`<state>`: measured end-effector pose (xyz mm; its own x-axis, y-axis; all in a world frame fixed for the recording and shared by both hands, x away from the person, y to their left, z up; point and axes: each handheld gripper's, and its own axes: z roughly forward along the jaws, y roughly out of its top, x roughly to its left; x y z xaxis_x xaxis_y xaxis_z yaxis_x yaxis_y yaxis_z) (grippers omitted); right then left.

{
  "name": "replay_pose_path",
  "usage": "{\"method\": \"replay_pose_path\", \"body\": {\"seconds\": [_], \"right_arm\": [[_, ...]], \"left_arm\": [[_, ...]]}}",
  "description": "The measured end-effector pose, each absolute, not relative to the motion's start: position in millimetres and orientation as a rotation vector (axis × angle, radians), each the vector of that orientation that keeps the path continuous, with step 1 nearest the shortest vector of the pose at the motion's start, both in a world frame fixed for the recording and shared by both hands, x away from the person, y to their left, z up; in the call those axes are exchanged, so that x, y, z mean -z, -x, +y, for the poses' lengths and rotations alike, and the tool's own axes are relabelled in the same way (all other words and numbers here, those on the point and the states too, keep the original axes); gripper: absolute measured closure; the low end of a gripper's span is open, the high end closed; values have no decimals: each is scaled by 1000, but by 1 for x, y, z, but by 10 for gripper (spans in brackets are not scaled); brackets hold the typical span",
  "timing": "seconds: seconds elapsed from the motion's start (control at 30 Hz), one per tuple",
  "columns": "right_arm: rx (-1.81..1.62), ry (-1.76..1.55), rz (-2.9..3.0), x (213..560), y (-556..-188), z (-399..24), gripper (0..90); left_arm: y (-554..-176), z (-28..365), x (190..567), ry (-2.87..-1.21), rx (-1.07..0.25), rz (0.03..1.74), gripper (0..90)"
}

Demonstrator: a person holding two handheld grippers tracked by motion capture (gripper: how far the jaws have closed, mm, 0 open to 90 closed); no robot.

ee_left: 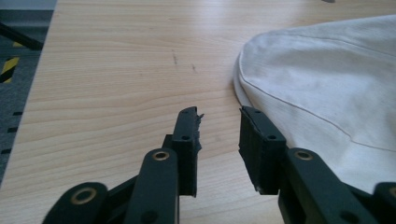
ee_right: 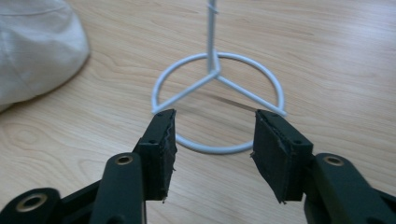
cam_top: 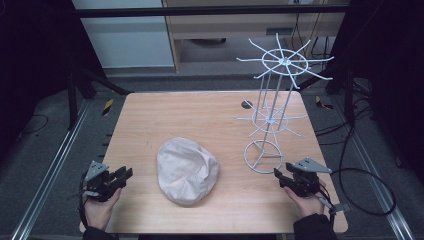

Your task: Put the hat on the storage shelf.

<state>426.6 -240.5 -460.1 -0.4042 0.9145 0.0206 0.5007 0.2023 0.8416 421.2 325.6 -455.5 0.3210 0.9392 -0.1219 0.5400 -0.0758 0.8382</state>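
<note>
Wood-grain table [cam_top: 210, 112] is seen from the high view with one cream cloth cap [cam_top: 187, 170] lying near its front middle and one white wire rack [cam_top: 274, 100] standing upright on the right half. Two spoked tiers are counted on the rack, one at the top and a smaller one halfway down, above a ring base. A small dark spot [cam_top: 247, 104] is seen on the tabletop behind the cap. The left gripper [cam_top: 120, 176] is held by the left hand [cam_top: 100, 207] at the front left edge, well apart from the cap; the right gripper [cam_top: 281, 176] is held by the right hand [cam_top: 305, 202] at the front right, just beside the ring base.

From the left gripper view, the left gripper [ee_left: 219, 135] is shown with its jaws a small way apart and nothing between them. The cap's seamed edge [ee_left: 327, 84] is seen just ahead to the right, a detail lost from above.

From the right gripper view, the right gripper [ee_right: 214, 133] is shown with its jaws wide apart and empty, hovering at the near rim of the ring base [ee_right: 218, 100]. Three spokes are counted joining the ring to the central post. A corner of the cap [ee_right: 37, 46] is seen at the upper left.
</note>
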Motion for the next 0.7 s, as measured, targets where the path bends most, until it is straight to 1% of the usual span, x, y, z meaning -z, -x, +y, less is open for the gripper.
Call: {"method": "replay_pose_path", "body": {"seconds": [0.03, 0.07, 0.1, 0.17, 0.27, 0.3, 0.33, 0.37, 0.4, 0.43, 0.7], "right_arm": [[-1105, -1312, 1990, 460, -427, -241, 498], [-1116, -1314, 1996, 458, -425, -238, 512], [-1138, -1298, 2005, 455, -424, -233, 545], [-1151, -1300, 2009, 454, -423, -231, 561], [-1169, -1289, 2025, 451, -420, -226, 620], [-1182, -1285, 2028, 449, -418, -223, 659], [-1182, -1285, 2028, 449, -418, -223, 659], [-1191, -1282, 2034, 446, -417, -219, 693], [-1191, -1282, 2034, 446, -417, -219, 693], [-1197, -1277, 2042, 445, -416, -215, 725], [-1218, -1244, 2086, 442, -412, -201, 830]], "left_arm": [[-421, 326, 456, -1738, -592, 1333, 722], [-420, 323, 455, -1748, -589, 1325, 722], [-420, 322, 455, -1756, -581, 1317, 766], [-418, 319, 454, -1767, -570, 1299, 778], [-415, 313, 453, -1789, -543, 1267, 825], [-413, 309, 452, -1802, -527, 1244, 860], [-413, 309, 452, -1802, -527, 1244, 867], [-410, 304, 451, -1821, -511, 1211, 879], [-410, 304, 451, -1821, -511, 1211, 886], [-409, 301, 450, -1833, -502, 1192, 894], [-403, 271, 451, -1943, -419, 1070, 900]]}}
